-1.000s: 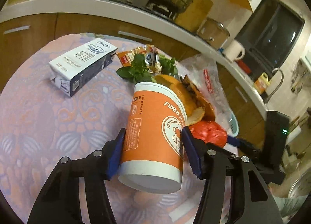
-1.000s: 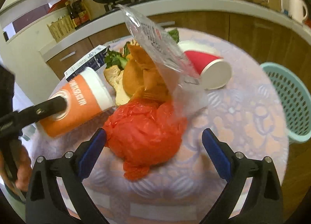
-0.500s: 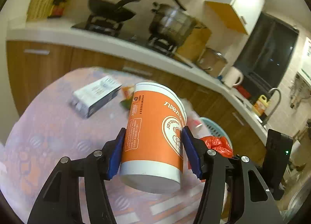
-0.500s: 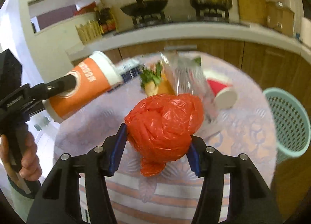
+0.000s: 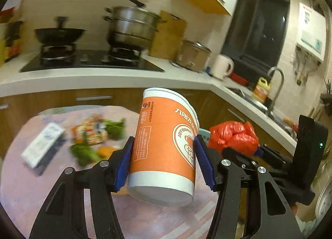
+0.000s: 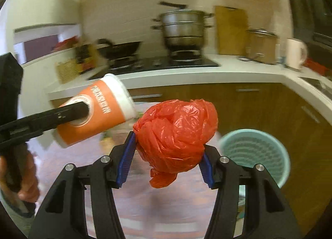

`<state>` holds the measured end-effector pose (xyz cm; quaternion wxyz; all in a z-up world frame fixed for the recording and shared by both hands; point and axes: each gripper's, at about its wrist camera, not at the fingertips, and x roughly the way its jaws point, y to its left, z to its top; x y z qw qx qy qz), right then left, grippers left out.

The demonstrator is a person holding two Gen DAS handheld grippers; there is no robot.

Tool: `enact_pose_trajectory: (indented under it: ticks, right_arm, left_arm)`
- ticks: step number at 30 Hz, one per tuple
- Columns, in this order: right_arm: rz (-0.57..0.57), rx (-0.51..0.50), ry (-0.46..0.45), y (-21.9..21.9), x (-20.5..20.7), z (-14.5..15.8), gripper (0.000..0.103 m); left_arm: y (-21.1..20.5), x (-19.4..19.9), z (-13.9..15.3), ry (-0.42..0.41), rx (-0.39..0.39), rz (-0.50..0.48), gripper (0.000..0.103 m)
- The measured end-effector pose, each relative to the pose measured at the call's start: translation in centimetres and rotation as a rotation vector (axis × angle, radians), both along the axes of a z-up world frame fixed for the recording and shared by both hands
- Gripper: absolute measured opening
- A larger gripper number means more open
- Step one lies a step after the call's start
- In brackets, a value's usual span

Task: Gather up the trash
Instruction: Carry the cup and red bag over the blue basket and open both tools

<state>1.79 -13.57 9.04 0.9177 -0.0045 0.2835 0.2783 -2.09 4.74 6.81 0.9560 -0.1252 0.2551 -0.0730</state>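
Observation:
My left gripper [image 5: 164, 162] is shut on an orange and white paper cup [image 5: 166, 141] and holds it in the air above the round table [image 5: 41, 187]. The cup also shows in the right wrist view [image 6: 97, 112]. My right gripper [image 6: 166, 160] is shut on a crumpled red plastic bag [image 6: 176, 135], held up beside the cup; the bag shows in the left wrist view too [image 5: 232, 137]. A light green mesh waste basket [image 6: 253, 151] stands at the table's right edge, below and right of the bag.
On the table lie a white milk carton [image 5: 43, 143], a snack wrapper [image 5: 91, 131], leafy greens [image 5: 83, 154] and bread, all blurred. Behind is a kitchen counter [image 5: 83, 77] with a wok, a steamer pot [image 5: 132, 27] and a white mug [image 5: 222, 66].
My right gripper closed on the red bag and lifted it off the table. Both grippers have risen with their loads; the basket now sits close under the bag.

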Motion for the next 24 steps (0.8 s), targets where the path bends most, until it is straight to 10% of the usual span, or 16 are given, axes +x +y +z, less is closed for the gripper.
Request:
enact_pose_trajectory:
  ticks: [14,24]
  right_arm:
    - [-0.349,-0.049,0.186,-13.0,10.9,-9.0,0.053]
    - [-0.383,-0.084,0.36,-15.2,15.5,-17.2,0.054]
  left_arm:
    - [-13.7,15.8,-5.5,0.216,0.134,-0.154,0.056]
    - [-16.6,21.3,-12.4,0.367,0.087,-0.22,0.057]
